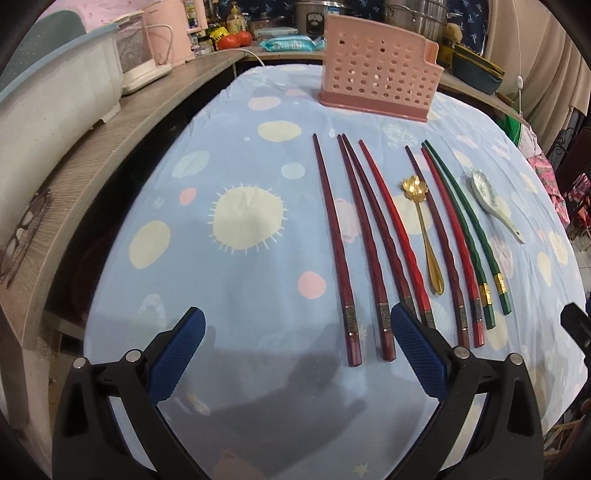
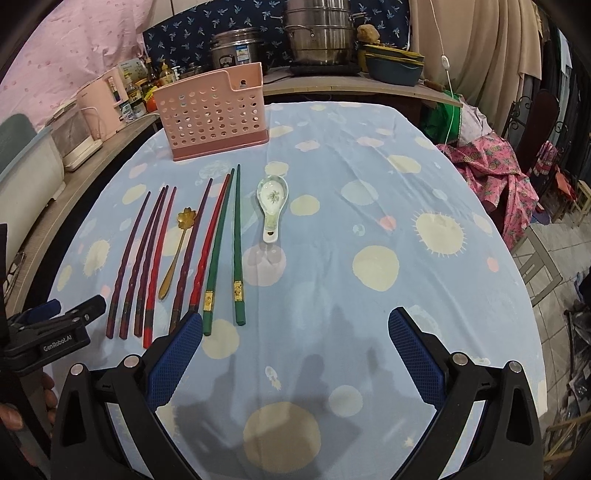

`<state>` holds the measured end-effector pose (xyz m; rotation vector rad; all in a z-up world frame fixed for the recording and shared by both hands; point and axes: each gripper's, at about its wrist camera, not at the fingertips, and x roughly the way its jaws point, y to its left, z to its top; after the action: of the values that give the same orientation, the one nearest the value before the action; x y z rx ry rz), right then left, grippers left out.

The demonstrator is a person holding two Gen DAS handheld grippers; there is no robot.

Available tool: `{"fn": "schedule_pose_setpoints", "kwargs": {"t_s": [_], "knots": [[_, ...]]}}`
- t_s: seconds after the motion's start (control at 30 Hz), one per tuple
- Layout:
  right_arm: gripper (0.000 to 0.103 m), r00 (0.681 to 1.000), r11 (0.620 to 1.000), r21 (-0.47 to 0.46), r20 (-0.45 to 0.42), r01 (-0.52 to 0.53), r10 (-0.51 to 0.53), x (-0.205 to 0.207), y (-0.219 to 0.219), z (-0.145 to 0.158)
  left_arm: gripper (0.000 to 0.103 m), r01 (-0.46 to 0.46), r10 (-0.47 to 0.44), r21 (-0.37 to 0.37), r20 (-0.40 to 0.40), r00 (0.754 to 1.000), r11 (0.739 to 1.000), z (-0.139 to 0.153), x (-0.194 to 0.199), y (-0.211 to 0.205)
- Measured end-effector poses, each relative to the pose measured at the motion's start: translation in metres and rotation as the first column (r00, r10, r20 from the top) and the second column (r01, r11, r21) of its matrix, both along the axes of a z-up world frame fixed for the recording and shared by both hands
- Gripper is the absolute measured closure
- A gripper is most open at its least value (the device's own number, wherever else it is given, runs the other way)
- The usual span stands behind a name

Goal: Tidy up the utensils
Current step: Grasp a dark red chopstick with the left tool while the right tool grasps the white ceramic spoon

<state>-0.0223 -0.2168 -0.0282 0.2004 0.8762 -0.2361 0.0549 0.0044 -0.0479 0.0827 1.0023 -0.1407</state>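
Note:
Several chopsticks lie side by side on the table: dark red ones (image 1: pixel 334 240) (image 2: pixel 127 254), bright red ones (image 1: pixel 391 221) (image 2: pixel 157 258) and two green ones (image 1: pixel 469 229) (image 2: pixel 236 240). A gold flower spoon (image 1: pixel 424 229) (image 2: pixel 175 251) lies among them. A white ceramic spoon (image 1: pixel 491 203) (image 2: pixel 271 203) lies to their right. A pink perforated utensil holder (image 1: pixel 376 77) (image 2: pixel 212 114) stands behind them. My left gripper (image 1: pixel 295 328) is open and empty, above the near ends of the dark red chopsticks. My right gripper (image 2: pixel 295 328) is open and empty, just right of the green chopsticks' ends.
The blue spotted tablecloth (image 1: pixel 221 166) (image 2: pixel 406 221) covers the round table. A wooden shelf (image 1: pixel 110 140) at left holds a white bin and pink appliances. Pots (image 2: pixel 317 33) and dishes stand behind. Pink fabric (image 2: pixel 491 166) hangs at the right edge. The left gripper also shows in the right wrist view (image 2: pixel 74 314).

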Motion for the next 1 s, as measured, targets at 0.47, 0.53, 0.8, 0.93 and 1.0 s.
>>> {"fn": "schedule_pose_setpoints", "kwargs": {"t_s": [0.47,0.53,0.8,0.93,1.0], "knots": [[0.025,1.0,0.999,0.043,0.005,-0.01,0.009,0.04,-0.01,0.0,0.075,0.085,-0.09,-0.079,-0.06,0.994,0.993,-0.012,0.008,-0.006],[0.031,1.0,0.998,0.063,0.011,-0.013,0.012,0.051,-0.013,0.0,0.086,0.097,-0.104,-0.093,-0.065,0.992,0.991,-0.013,0.009,-0.007],[0.066,1.0,0.99,0.142,0.009,-0.026,0.025,0.095,-0.025,-0.011,0.095,0.1,-0.11,-0.121,-0.081,0.991,0.988,-0.015,0.014,-0.007],[0.082,1.0,0.979,0.203,-0.014,-0.017,0.02,0.108,-0.032,-0.026,0.095,0.099,-0.11,-0.127,-0.083,0.99,0.987,-0.016,0.014,-0.006],[0.084,0.999,0.974,0.224,-0.028,-0.013,0.02,0.112,-0.034,-0.033,0.095,0.098,-0.109,-0.129,-0.085,0.99,0.987,-0.016,0.014,-0.006]]}}
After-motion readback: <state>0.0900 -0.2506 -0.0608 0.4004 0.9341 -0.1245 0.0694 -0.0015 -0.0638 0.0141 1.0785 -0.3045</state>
